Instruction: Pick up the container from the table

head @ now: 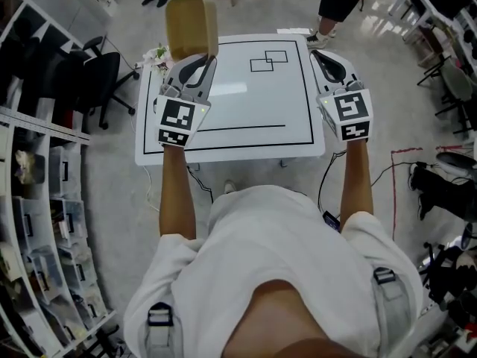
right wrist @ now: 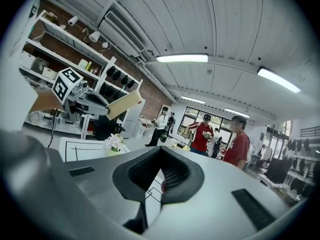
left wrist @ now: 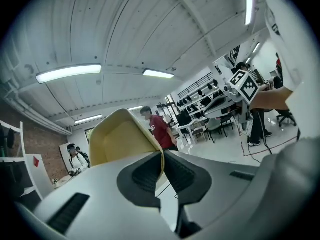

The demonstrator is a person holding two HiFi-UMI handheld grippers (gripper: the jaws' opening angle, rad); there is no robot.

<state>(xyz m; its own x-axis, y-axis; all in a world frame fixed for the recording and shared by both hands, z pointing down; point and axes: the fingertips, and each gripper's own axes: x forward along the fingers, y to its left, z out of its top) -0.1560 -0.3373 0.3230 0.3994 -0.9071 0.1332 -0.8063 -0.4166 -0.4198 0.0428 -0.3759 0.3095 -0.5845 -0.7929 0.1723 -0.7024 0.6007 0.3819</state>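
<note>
- Head view: left gripper [head: 197,60] clamps the container [head: 191,24] by one wall, clear above the table's [head: 223,145] far-left corner. Pick-up looks done. Right gripper [head: 326,57] hangs over the table's right edge, spare.
- Left gripper view: jaws narrow, pinching the thin wall [left wrist: 120,139] edge-on, likely for a firm hold.
- Right gripper view: jaws together, nothing between.

Pale yellow container [head: 191,25], pinched by one wall, held aloft.

Grey floor [head: 373,66]; shelving [head: 45,222] at left; black office chair [head: 100,77]; ceiling strip lights [right wrist: 182,58]; brick wall [right wrist: 155,91].
</note>
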